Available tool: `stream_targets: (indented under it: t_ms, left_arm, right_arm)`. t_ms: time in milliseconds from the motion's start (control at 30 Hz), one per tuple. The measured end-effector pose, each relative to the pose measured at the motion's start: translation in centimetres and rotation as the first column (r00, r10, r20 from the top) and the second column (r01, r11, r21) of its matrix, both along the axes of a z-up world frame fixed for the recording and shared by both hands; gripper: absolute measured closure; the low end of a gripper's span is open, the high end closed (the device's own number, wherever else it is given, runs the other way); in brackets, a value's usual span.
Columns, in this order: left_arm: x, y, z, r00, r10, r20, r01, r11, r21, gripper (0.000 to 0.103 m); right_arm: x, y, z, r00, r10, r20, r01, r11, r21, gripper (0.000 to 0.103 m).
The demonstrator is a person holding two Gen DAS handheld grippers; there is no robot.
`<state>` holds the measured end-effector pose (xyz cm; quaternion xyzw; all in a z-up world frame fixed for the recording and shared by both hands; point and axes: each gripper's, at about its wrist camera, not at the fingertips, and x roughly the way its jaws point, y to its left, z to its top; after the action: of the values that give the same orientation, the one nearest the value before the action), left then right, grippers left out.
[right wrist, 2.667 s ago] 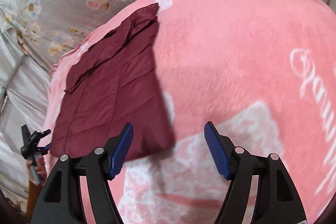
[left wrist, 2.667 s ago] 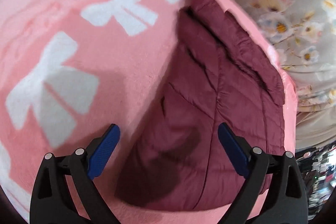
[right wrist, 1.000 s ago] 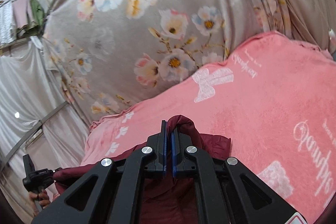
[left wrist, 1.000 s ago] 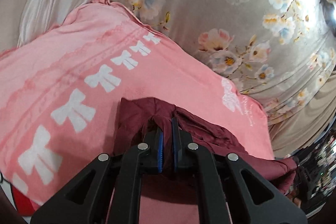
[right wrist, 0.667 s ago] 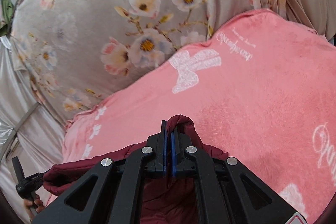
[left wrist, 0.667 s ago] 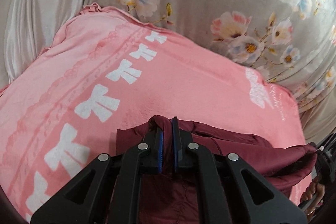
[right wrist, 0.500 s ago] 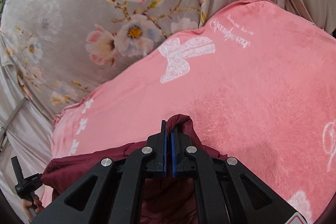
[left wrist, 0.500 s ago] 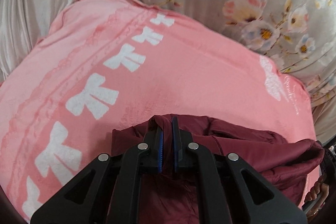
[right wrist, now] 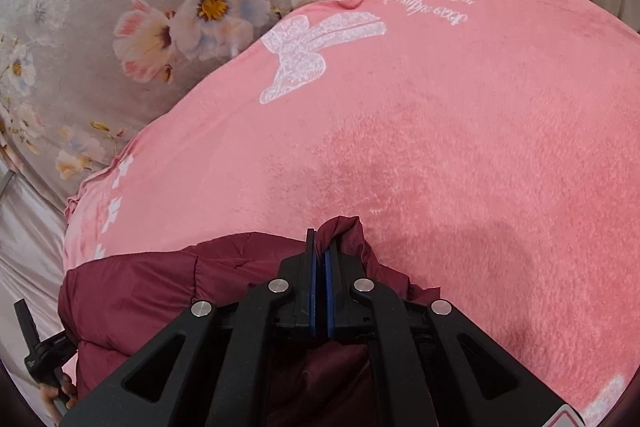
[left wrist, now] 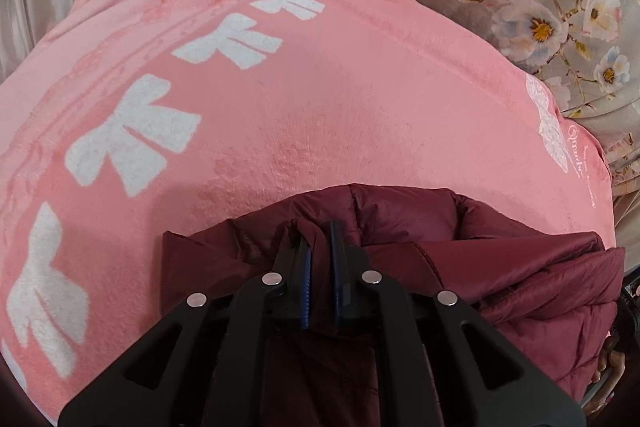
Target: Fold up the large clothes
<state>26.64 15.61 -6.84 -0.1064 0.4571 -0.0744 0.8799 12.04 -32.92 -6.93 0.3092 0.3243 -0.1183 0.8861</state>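
Two hand-held grippers pinched a maroon quilted jacket (left wrist: 500, 267) above a pink blanket (left wrist: 320, 99).

The left gripper (left wrist: 320, 247) had its blue pads (left wrist: 306, 287) pressed on a fold of the jacket's edge, and the right gripper (right wrist: 320, 251) was clamped on another bunched fold. The jacket (right wrist: 160, 291) hung between them at the near edge of the blanket (right wrist: 460, 147), which bore white bow prints (left wrist: 132, 135) and lay over a grey floral sheet (right wrist: 140, 7).

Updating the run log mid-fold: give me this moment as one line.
left claw: shut on maroon jacket | right claw: shut on maroon jacket | jacket: bunched between claws above pink blanket | fold: unfinished
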Motion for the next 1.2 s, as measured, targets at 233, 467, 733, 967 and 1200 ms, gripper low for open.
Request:
stream_targets:
  t_ms: [233,467,733,967,1200]
  left_arm:
    - [0.3,-0.1,-0.8,1.000,-0.003,0.028,0.003,1.000,-0.025,0.093]
    - [-3.1,3.7,4.1,0.989,0.080,0.124,-0.059,0.984,-0.168,0.061]
    - [-8.2,-2.3,12.7,0.937,-0.116,0.329,0.108,0.993,0.044,0.046]
    - [-6.1,-12.1,6.1,0.938,-0.307,0.162,0.281,0.945,0.164,0.047]
    - [-2.8,-13.7,1.6,0.949,-0.309,0.058,0.292,0.935,0.200,0.046]
  right_arm:
    - [0.3,-0.3,-0.5,1.000,0.013,0.002,-0.013,1.000,0.016,0.100]
    - [-5.6,-0.8,6.0,0.978,-0.023,0.207,0.030,0.999,-0.030,0.075]
    - [-4.9,7.5,10.9,0.952,0.222,0.213,-0.182,0.965,-0.190,0.085]
    - [0.0,15.1,7.1,0.910,0.414,-0.005,-0.395,0.864,-0.313,0.093]
    - [4.2,14.9,3.4,0.896,0.416,-0.158,-0.445,0.847,-0.290,0.094]
